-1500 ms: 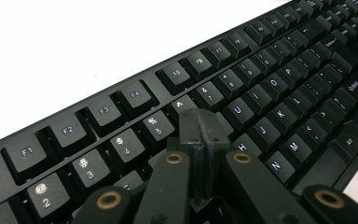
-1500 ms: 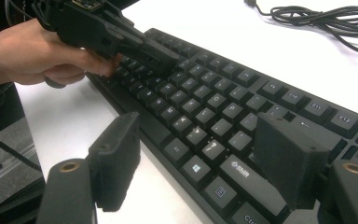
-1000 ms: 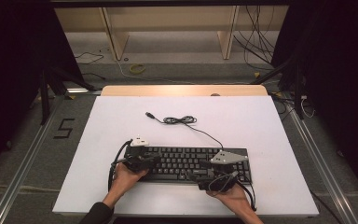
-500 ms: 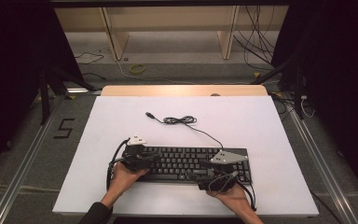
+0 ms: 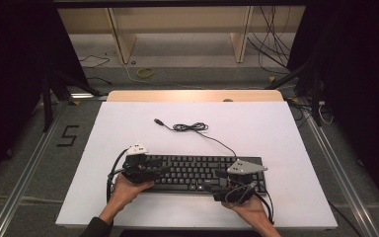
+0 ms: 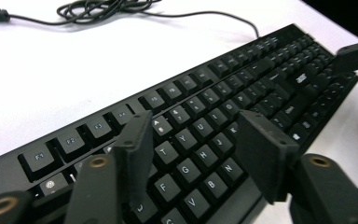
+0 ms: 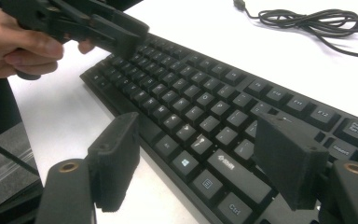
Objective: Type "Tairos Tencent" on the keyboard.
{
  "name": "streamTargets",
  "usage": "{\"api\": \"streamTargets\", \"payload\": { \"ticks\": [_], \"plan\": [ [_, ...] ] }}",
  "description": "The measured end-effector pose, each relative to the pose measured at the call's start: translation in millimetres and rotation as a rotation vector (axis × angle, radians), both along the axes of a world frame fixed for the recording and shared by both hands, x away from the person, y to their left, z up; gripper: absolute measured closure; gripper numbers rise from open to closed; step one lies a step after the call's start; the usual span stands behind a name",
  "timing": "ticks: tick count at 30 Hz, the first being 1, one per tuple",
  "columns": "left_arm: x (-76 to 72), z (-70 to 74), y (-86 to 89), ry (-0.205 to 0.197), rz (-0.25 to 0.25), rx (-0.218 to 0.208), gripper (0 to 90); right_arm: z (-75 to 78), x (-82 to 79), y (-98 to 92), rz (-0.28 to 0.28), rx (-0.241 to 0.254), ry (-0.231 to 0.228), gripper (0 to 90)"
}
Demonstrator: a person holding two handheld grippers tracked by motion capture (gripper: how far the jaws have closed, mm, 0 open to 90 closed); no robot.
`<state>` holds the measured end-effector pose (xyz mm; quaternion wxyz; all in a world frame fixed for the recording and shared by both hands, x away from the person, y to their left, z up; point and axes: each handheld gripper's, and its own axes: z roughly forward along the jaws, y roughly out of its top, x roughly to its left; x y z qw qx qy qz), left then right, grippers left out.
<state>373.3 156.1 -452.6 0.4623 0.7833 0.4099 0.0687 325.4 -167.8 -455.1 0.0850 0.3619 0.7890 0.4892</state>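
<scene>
The white tabletop [image 5: 276,128] carries a black keyboard [image 5: 197,173], which lies flat near the person's edge, its long side running across the high view. From its far edge a thin black cable [image 5: 192,127] runs out over the bare white surface, bunches into a loose coil well beyond the keys, and ends in a plug [image 5: 158,121] lying flat to the left of that coil. The left hand [image 5: 126,190] holds the left tongs [image 6: 196,140] over the keyboard's left end; in the left gripper view the two black jaws stand spread above the letter keys, with rows of keys plain between them and neither pad pressing on anything, and they have just been opening, with nothing caught in the gap. The right hand [image 5: 249,207] holds the right tongs [image 7: 200,163] at the keyboard's near right corner, the grey three-cornered plate [image 5: 246,167] sitting on top. In the right gripper view these jaws are also wide apart: one hangs over the bare tabletop just off the keyboard's near edge, the other over the keys beside the bottom row, and the keyboard's front edge passes between them without either pad touching it. Farther off in that view the left tongs hover over the far end of the keys.
</scene>
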Motion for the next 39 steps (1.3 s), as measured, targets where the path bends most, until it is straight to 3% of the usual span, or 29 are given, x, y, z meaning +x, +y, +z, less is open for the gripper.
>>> {"api": "streamTargets", "payload": {
  "ticks": [8,15,34,39],
  "plan": [
    [-14.8,5.7,8.8,-0.047,-0.004,-0.057,33.4,0.2,-3.8,-7.5,-0.007,0.008,-0.007,32.2],
    [-27.9,6.2,21.3,-0.071,0.006,-0.102,30.4,0.2,-8.4,-18.1,-0.022,0.021,-0.011,32.2],
    [-56.9,0.6,38.8,-0.117,0.002,-0.137,26.2,-3.0,-25.5,-48.8,-0.063,0.041,-0.055,31.2],
    [-62.7,-2.9,41.2,-0.124,0.005,-0.123,24.7,-4.6,-28.0,-55.7,-0.081,0.041,-0.060,30.2]
  ]
}}
